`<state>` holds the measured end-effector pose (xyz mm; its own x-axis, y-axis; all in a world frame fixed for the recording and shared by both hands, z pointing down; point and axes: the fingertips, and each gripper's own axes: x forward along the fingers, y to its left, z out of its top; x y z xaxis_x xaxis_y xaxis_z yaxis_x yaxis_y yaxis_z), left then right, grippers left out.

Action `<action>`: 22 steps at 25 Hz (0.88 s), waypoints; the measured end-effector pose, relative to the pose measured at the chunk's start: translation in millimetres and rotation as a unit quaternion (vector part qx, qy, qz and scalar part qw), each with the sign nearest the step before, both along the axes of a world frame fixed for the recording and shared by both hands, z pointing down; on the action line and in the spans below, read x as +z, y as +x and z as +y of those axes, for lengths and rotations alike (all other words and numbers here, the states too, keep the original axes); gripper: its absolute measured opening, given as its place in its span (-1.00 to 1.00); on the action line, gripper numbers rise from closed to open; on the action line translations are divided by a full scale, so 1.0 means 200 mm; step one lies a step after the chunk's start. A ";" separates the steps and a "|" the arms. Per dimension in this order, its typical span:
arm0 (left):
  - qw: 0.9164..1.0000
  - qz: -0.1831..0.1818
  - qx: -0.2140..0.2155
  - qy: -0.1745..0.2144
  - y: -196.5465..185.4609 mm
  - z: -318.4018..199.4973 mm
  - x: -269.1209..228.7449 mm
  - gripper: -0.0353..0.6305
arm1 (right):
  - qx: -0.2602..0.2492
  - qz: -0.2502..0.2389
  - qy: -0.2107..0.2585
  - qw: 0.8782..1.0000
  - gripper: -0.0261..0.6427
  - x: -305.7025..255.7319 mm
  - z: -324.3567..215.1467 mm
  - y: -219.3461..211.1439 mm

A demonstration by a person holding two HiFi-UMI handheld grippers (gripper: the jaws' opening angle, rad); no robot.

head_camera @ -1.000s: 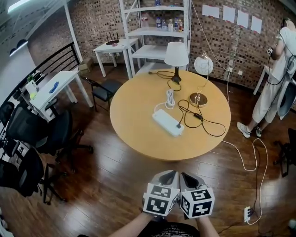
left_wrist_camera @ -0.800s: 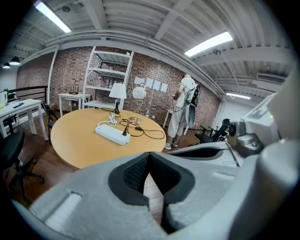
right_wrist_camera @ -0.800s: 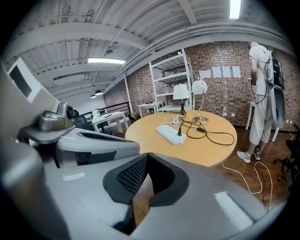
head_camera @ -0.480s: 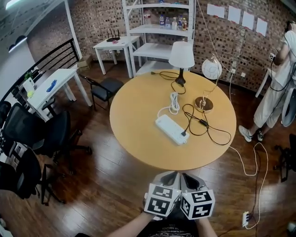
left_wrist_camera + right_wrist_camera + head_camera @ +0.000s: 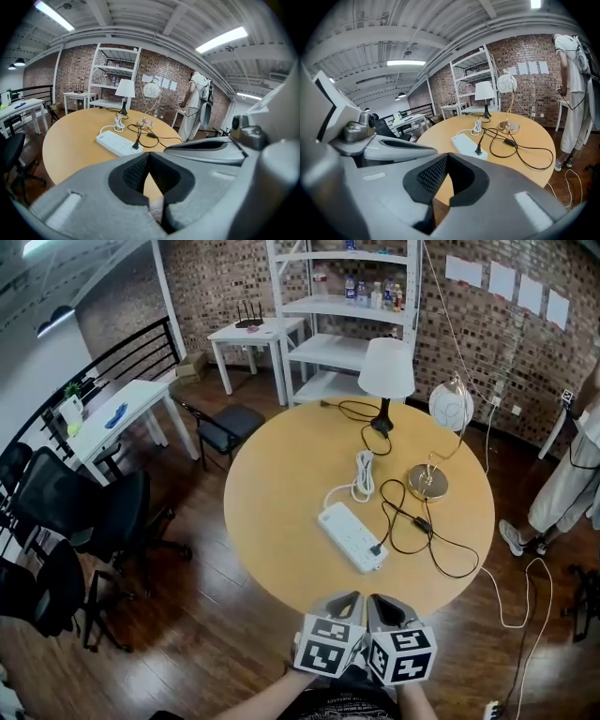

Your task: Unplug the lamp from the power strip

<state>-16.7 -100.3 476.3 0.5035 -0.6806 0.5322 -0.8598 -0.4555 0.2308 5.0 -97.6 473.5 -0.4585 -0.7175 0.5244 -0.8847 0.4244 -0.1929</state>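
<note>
On the round wooden table (image 5: 272, 512) lies a white power strip (image 5: 353, 536) with one black plug (image 5: 376, 548) in its near end. The plug's black cord loops to a gold-base lamp (image 5: 427, 482) with a white globe head. The strip (image 5: 116, 142) and plug (image 5: 135, 145) show ahead in the left gripper view, and again as strip (image 5: 468, 145) and plug (image 5: 478, 150) in the right gripper view. My left gripper (image 5: 345, 602) and right gripper (image 5: 380, 602) hang side by side off the table's near edge. Both are shut and empty, well short of the strip.
A white-shade lamp (image 5: 386, 368) stands at the table's far side, its black cord loose on the top. A coiled white cord (image 5: 363, 474) lies by the strip. A person (image 5: 572, 474) stands at the right; black chairs (image 5: 84, 512) at the left; a white cable (image 5: 525, 596) on the floor.
The table and power strip have come nearer and lower in the head view. Both grippers stay shut together at the bottom. The person at the right has slid towards the picture's edge.
</note>
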 end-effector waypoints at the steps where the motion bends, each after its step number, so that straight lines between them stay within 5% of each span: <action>1: 1.000 -0.001 -0.004 -0.002 0.01 -0.04 0.01 -0.91 | -0.004 -0.001 -0.002 1.000 -0.92 0.01 -0.04 0.01; 15: 0.997 -0.075 -0.026 -0.020 0.07 -0.46 0.21 -0.91 | -0.071 0.028 -0.030 0.997 -0.91 0.20 -0.48 0.17; 22: 0.994 -0.097 0.022 -0.042 0.04 -0.58 0.35 -0.91 | -0.083 0.045 -0.053 0.994 -0.81 0.33 -0.58 0.14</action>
